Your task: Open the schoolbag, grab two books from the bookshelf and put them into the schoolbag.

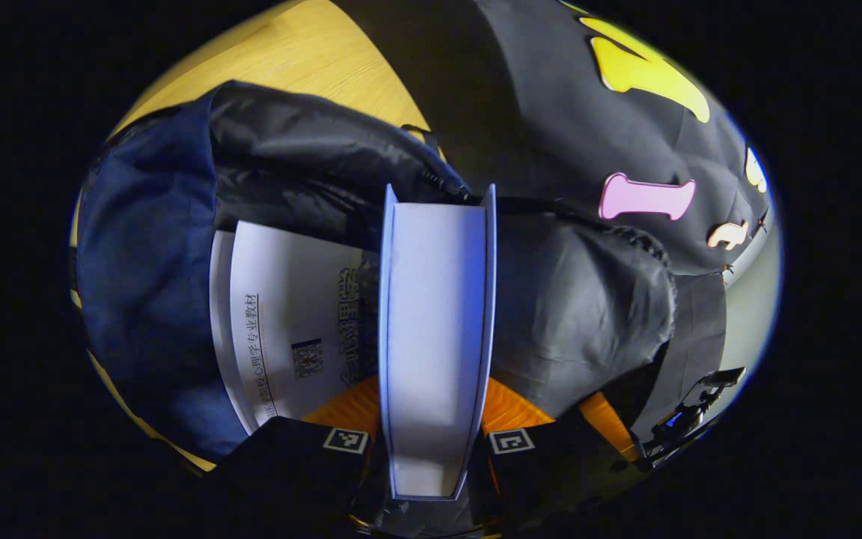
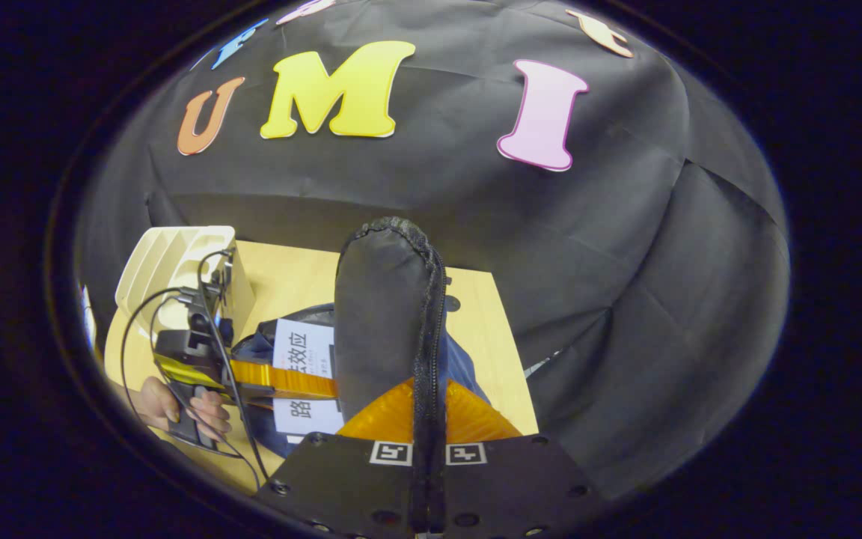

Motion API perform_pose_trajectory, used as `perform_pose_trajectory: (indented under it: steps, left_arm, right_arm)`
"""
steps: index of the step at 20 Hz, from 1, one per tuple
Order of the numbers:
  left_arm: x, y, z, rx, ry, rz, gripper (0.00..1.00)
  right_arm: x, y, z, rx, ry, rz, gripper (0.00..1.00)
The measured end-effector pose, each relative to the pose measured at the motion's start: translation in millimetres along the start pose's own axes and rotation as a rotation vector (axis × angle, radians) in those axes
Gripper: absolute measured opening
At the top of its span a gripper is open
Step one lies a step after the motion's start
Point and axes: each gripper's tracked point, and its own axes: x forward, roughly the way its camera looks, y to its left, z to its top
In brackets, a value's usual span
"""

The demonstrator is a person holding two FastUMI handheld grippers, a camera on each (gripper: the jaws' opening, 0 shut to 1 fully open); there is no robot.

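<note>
The schoolbag (image 1: 154, 269) lies unzipped on the wooden surface (image 1: 304, 52), filling the left and middle of the left gripper view, its navy shell on the left and black lining on the right. One white book (image 1: 289, 329) already rests inside the opening at centre left. The left claw (image 1: 431, 449) is clamped on a second book (image 1: 435, 329), held edge-on with its pale pages running up the middle of the frame, poised over the bag's mouth. The right claw (image 2: 429, 438) is closed on the bag's black flap (image 2: 382, 314) along its zipper edge, holding it upright in the centre of the right gripper view; at lower left there the left claw (image 2: 281, 379) and the hand (image 2: 176, 408) holding it show, with the cream bookshelf (image 2: 169, 262) behind at left. By my judgement the task is near its end: bag open, one book in, the second still to be lowered and released. The covers carry printed Chinese characters, which I leave unread; no brand shows on the bag
</note>
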Motion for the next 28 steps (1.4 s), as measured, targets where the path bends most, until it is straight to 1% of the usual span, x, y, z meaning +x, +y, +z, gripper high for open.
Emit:
perform_pose_trajectory:
  steps: [3, 4, 5, 6, 7, 8, 9, 10, 11, 12, 15, 16, 17, 20, 21, 23, 25, 27, 28]
  left_arm:
    - [6, 4, -1, -0.059, 0.035, 0.008, 0.48]
    - [8, 8, -2, -0.056, 0.04, 0.033, 0.49]
    - [7, 9, -3, -0.048, 0.05, 0.05, 0.58]
    - [5, 11, -4, -0.045, 0.063, 0.069, 0.56]
    - [2, 12, -5, -0.047, 0.081, 0.084, 0.59]
    - [0, 11, -5, -0.049, 0.092, 0.103, 0.59]
    - [-1, 13, -5, -0.042, 0.097, 0.133, 0.67]
    - [-2, 15, -7, -0.033, 0.11, 0.165, 0.6]
    - [-8, 15, -10, -0.032, 0.119, 0.188, 0.67]
    - [-13, 16, -10, -0.027, 0.121, 0.22, 0.65]
    - [-28, 18, -13, 0.004, 0.135, 0.287, 0.67]
    - [-35, 18, -13, 0.017, 0.137, 0.308, 0.75]
    - [-41, 18, -14, 0.025, 0.136, 0.323, 0.67]
    - [-63, 17, -12, 0.056, 0.122, 0.378, 0.67]
    - [-67, 13, -14, 0.07, 0.12, 0.38, 0.67]
    - [-78, 8, -17, 0.122, 0.117, 0.389, 0.67]
    - [-92, 2, -18, 0.179, 0.11, 0.414, 0.67]
    - [-111, 1, -16, 0.243, 0.084, 0.461, 0.67]
    - [-123, 3, -12, 0.274, 0.07, 0.507, 0.67]
  right_arm:
    - [4, 1, -1, 0.001, 0.005, 0.004, 0.01]
    - [5, 2, -2, 0.005, 0.006, 0.007, 0.02]
    - [6, 2, -3, 0.007, 0.008, 0.01, 0.01]
    - [7, 3, -3, 0.009, 0.009, 0.013, 0.01]
    - [8, 3, -3, 0.01, 0.009, 0.014, 0.02]
    - [9, 4, -4, 0.01, 0.01, 0.015, 0.02]
    - [10, 5, -2, 0.009, 0.009, 0.014, 0.01]
    - [11, 6, -2, 0.008, 0.01, 0.017, 0.01]
    - [12, 6, -2, 0.007, 0.01, 0.017, 0.01]
    - [12, 8, -3, 0.007, 0.01, 0.019, 0.02]
    - [14, 11, -4, 0.01, 0.011, 0.024, 0.01]
    - [14, 12, -4, 0.01, 0.011, 0.027, 0.01]
    - [14, 14, -4, 0.01, 0.01, 0.03, 0.01]
    - [12, 19, -4, 0.012, 0.005, 0.042, 0.01]
    - [12, 23, -6, 0.017, 0.007, 0.052, 0.01]
    - [11, 28, -8, 0.029, 0.009, 0.063, 0.01]
    - [9, 32, -8, 0.029, 0.002, 0.065, 0.01]
    - [6, 36, -8, 0.024, -0.007, 0.07, 0.01]
    - [5, 40, -8, 0.022, -0.009, 0.074, 0.01]
